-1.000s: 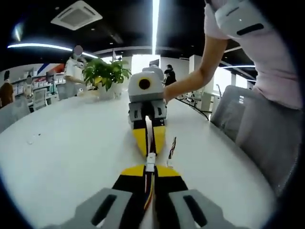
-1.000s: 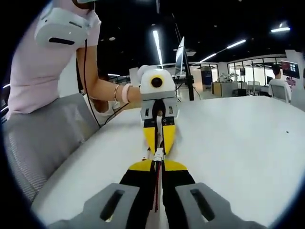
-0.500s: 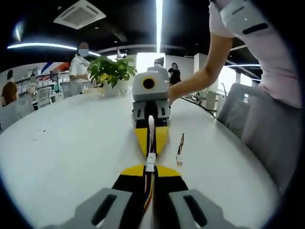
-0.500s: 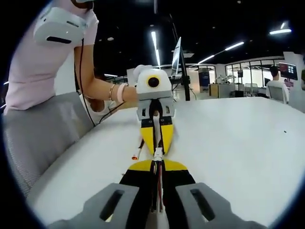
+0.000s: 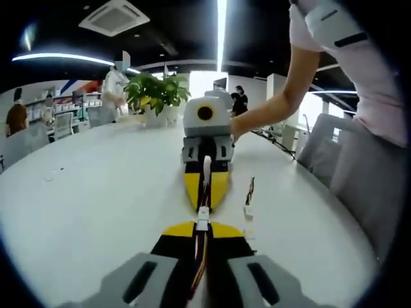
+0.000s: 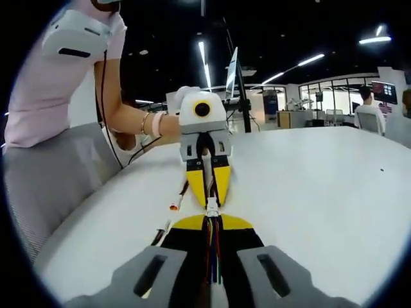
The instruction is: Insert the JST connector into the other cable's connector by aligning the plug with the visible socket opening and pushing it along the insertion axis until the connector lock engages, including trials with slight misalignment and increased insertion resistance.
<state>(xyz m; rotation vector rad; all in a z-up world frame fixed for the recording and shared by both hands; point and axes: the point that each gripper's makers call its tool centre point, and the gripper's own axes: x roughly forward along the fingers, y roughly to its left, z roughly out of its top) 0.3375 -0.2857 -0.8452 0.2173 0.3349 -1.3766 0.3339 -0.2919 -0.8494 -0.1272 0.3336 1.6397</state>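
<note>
Now both grippers meet tip to tip over the table [image 5: 83, 192], near its edge, left gripper [image 5: 203, 232] clenched on the plug [image 5: 203, 219], right gripper [image 6: 210, 224] on the socket [image 6: 210, 206]; press straight along the axis, no twisting

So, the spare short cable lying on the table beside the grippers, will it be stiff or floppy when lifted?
Probably floppy: the spare cable is thin loose wires ending in a small white connector, lying slack on the table. Likely very light, so a nudge would slide it. It should not roll.
</note>
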